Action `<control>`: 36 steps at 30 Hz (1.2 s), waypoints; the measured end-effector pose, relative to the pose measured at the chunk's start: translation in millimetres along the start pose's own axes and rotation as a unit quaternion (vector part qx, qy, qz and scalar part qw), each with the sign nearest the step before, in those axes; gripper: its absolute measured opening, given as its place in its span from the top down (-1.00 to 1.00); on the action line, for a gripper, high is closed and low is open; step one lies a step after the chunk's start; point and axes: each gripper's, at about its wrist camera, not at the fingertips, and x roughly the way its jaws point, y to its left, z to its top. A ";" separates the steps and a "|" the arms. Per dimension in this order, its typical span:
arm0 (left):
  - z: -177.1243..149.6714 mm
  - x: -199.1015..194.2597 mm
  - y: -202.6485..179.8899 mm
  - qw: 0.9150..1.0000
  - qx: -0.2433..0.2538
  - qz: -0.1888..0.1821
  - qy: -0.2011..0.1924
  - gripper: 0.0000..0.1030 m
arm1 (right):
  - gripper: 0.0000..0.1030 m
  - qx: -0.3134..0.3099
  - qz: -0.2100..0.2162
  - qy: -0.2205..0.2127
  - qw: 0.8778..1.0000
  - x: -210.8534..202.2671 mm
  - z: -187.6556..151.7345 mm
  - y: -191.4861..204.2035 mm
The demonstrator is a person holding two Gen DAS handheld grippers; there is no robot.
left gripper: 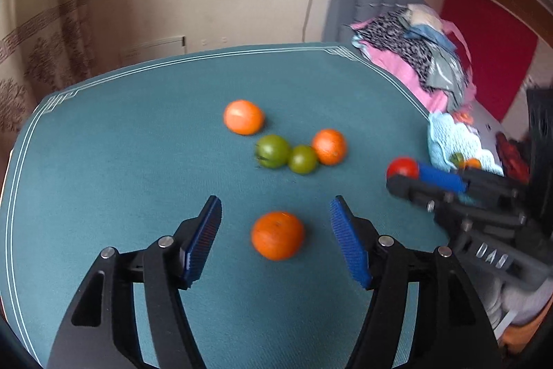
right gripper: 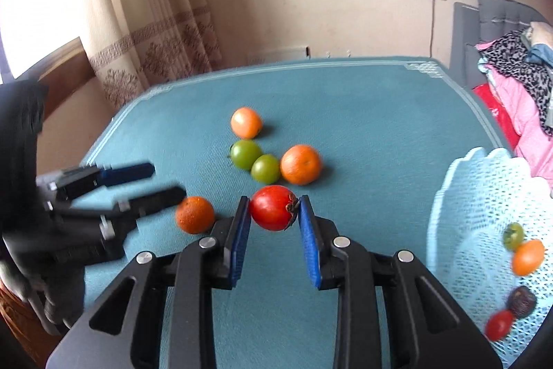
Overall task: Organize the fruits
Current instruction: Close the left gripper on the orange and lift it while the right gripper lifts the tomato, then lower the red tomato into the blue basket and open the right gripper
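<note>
Fruits lay loose on the teal cloth (left gripper: 103, 161): a far orange (left gripper: 243, 116), two green tomatoes (left gripper: 273, 150) touching each other, the nearer one against a second orange (left gripper: 329, 146). The right gripper (right gripper: 274, 208) was clamped on a red tomato (right gripper: 273, 207), both blue pads pressing its sides. The left gripper (left gripper: 275, 217) stood released, jaws apart, with a third orange (left gripper: 277, 234) on the cloth between them, untouched by either pad. A pale blue basket (right gripper: 459, 196) at the right edge held several small fruits.
</note>
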 end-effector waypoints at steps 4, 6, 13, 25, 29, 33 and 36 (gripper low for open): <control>-14.1 10.3 -12.6 1.000 0.014 0.006 0.021 -0.34 | 0.45 0.014 -0.012 -0.015 1.000 -18.5 1.2 -13.0; -20.0 15.9 -11.0 0.999 0.007 0.012 0.029 -0.34 | 0.45 0.024 -0.019 -0.022 0.999 -25.5 1.4 -20.7; -27.9 27.9 -6.1 0.999 0.004 0.027 0.037 -0.21 | 0.44 0.057 -0.044 -0.025 0.997 -39.6 -4.3 -46.0; -24.4 33.8 -7.0 0.999 0.003 0.036 0.036 0.23 | 0.44 0.090 -0.075 -0.031 0.993 -55.2 -15.7 -73.1; -20.9 26.9 -9.1 0.999 0.002 0.038 0.024 0.23 | 0.44 0.105 -0.089 -0.030 0.990 -60.6 -23.1 -86.3; -18.2 17.7 -13.8 0.999 0.005 0.040 0.010 0.23 | 0.42 0.118 -0.102 -0.027 0.987 -64.9 -30.6 -98.0; -16.6 12.5 -18.3 0.999 0.009 0.040 0.003 0.23 | 0.42 0.126 -0.110 -0.025 0.986 -69.2 -36.2 -105.8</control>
